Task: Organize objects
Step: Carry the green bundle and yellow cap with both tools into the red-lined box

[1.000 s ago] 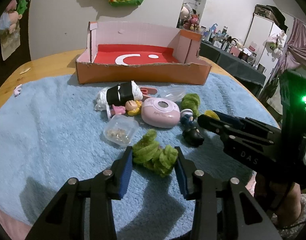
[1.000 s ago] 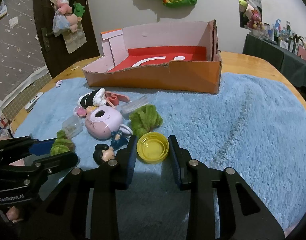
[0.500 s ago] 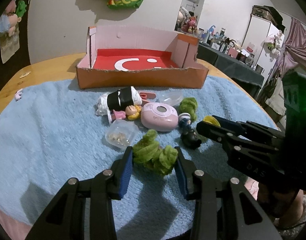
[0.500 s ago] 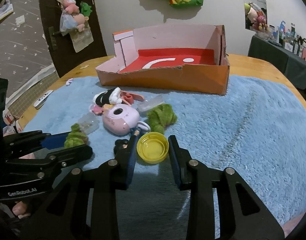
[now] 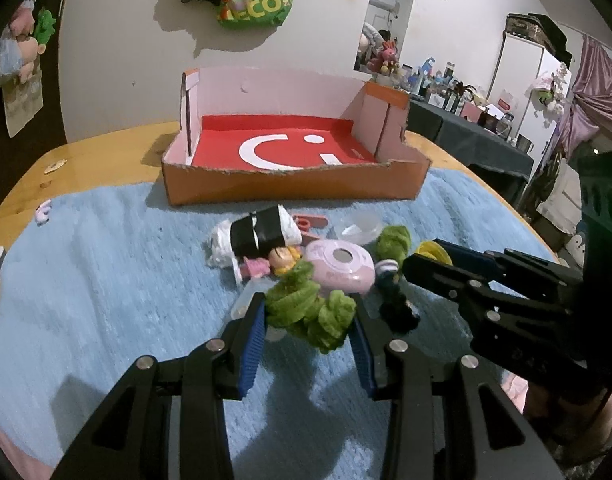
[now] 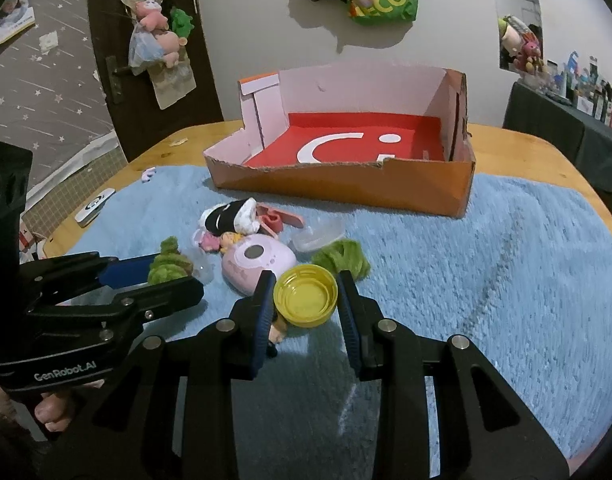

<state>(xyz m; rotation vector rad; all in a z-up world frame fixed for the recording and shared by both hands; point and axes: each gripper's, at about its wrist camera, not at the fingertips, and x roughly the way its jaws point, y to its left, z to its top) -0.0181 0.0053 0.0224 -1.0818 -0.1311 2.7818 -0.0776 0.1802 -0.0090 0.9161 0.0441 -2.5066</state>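
Left gripper [image 5: 309, 322] clamps green fuzzy toy [image 5: 306, 308], jaws part-closed. Right gripper [image 6: 306, 298] pinches yellow cap [image 6: 305, 295], jaws narrow. Both lifted over blue towel [image 6: 486, 280]. Step: carry. Next: forward to cardboard box [image 6: 346, 188], clear front wall, release.

A lived-in home: wooden table [image 5: 106, 148], plush toys [image 6: 158, 36] on the door, fridge [image 5: 526, 80], cluttered sideboard [image 5: 466, 100]

Two green scrunchies [image 5: 308, 310] [image 5: 393, 240], one yellow cap [image 6: 306, 301], one box [image 5: 290, 188].
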